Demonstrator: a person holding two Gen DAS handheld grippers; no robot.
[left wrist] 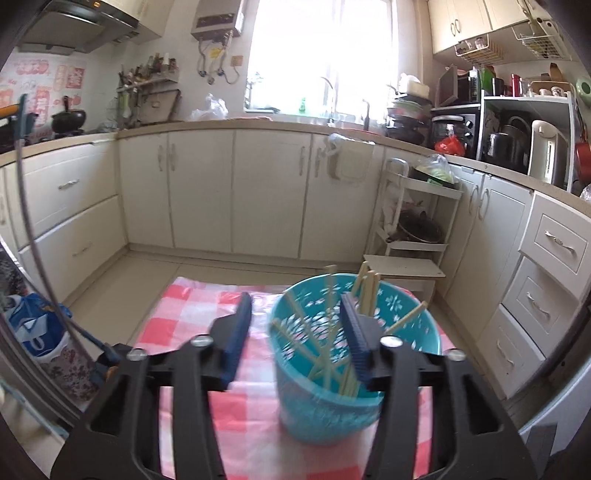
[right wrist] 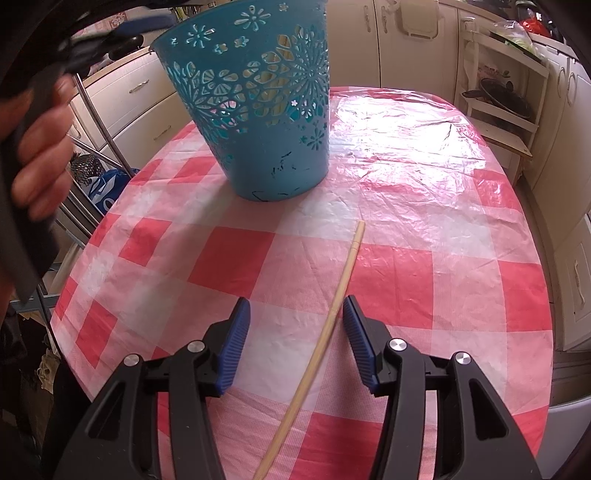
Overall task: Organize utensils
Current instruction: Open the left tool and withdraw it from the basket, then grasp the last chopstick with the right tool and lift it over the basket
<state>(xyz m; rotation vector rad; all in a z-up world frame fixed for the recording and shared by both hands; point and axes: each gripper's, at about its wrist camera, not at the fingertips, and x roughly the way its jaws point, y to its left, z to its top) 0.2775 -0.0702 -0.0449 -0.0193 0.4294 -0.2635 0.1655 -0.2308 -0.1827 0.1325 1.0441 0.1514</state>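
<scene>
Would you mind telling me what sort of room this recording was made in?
Almost certainly a home kitchen: a range hood above a stovetop pot, cream base cabinets under a countertop, and a microwave beside an electric kettle.

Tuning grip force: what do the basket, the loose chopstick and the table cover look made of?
Basket: teal moulded plastic, likely, given crisp flower cut-outs and a smooth, slightly glossy wall. Chopstick: pale bamboo or wood, matte, slim; which one is unclear. Table cover: thin plastic sheet, red-and-white check, with shiny glare and fine wrinkles.
</scene>
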